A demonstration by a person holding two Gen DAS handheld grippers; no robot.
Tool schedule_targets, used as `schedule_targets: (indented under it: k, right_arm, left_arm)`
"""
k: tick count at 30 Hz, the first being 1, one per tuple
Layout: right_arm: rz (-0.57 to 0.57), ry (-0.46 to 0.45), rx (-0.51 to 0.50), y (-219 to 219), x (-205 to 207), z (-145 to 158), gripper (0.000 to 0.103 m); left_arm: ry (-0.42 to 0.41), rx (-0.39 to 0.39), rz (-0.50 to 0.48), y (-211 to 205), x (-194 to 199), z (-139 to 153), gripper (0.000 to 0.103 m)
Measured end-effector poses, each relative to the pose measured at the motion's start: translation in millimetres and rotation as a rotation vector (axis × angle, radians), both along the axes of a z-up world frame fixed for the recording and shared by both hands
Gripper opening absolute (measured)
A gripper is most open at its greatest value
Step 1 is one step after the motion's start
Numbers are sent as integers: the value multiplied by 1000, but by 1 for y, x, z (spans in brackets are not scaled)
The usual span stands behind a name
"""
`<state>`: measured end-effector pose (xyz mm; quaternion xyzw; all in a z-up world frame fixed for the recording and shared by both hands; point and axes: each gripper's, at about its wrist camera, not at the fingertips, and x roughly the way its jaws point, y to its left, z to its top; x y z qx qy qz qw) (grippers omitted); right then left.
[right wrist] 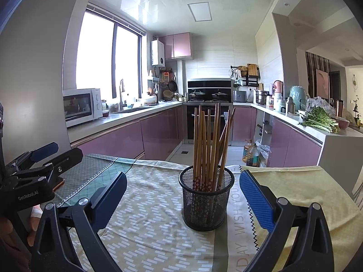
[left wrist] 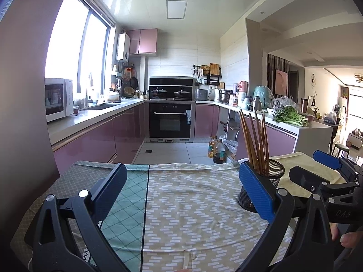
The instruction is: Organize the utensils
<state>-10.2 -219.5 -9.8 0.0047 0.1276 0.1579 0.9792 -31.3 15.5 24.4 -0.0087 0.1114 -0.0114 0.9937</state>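
A black mesh cup (right wrist: 206, 200) stands upright on the cloth-covered table (right wrist: 145, 224), holding several brown wooden chopsticks (right wrist: 207, 145) that lean apart. My right gripper (right wrist: 182, 182) is open and empty, its fingers on either side of the cup and a little nearer to me. In the left wrist view the cup (left wrist: 275, 176) with its chopsticks (left wrist: 255, 140) sits at the right, partly hidden behind the blue right finger (left wrist: 256, 192). My left gripper (left wrist: 181, 179) is open and empty over bare cloth, to the left of the cup.
The table (left wrist: 192, 204) carries patterned cloths and a yellow towel (right wrist: 301, 195) on the right. The other gripper shows at the right edge of the left view (left wrist: 329, 181) and at the left edge of the right view (right wrist: 34, 176). A kitchen with purple cabinets lies beyond.
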Motion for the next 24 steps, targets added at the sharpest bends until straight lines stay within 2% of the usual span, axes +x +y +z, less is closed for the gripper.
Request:
schedule_targets:
  k: [8, 24]
  right_arm:
    - [-43, -66, 2, -2, -6, 2, 96]
    - [-56, -85, -10, 0, -7, 1, 96]
  left_arm:
    - [-14, 5, 7, -4, -4, -2, 97]
    - [-14, 3, 39, -3, -2, -6, 97]
